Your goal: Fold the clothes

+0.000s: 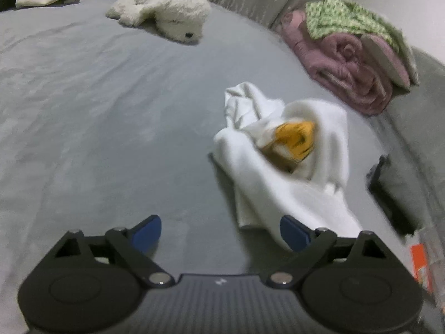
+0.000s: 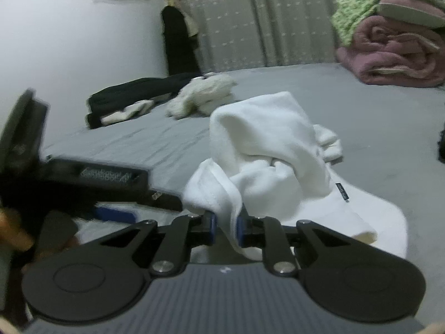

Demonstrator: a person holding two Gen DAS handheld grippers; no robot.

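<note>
A smooth grey bed sheet (image 1: 97,111), faintly creased, carries everything. Far beyond the white garment (image 2: 264,150) sits a rolled pink blanket (image 1: 342,64) under green patterned cloth (image 1: 345,19). The garment is soft, thick cotton, bunched in a heap mid-sheet (an orange print (image 1: 297,139) shows blurred within its folds). The right gripper (image 2: 225,229) is clenched on its near edge. The left gripper (image 1: 221,233) is spread wide, empty, just beside the garment's hem.

Bare grey sheet (image 1: 97,111) lies left of the white garment (image 1: 278,183); plush toy (image 1: 167,14) beyond.
</note>
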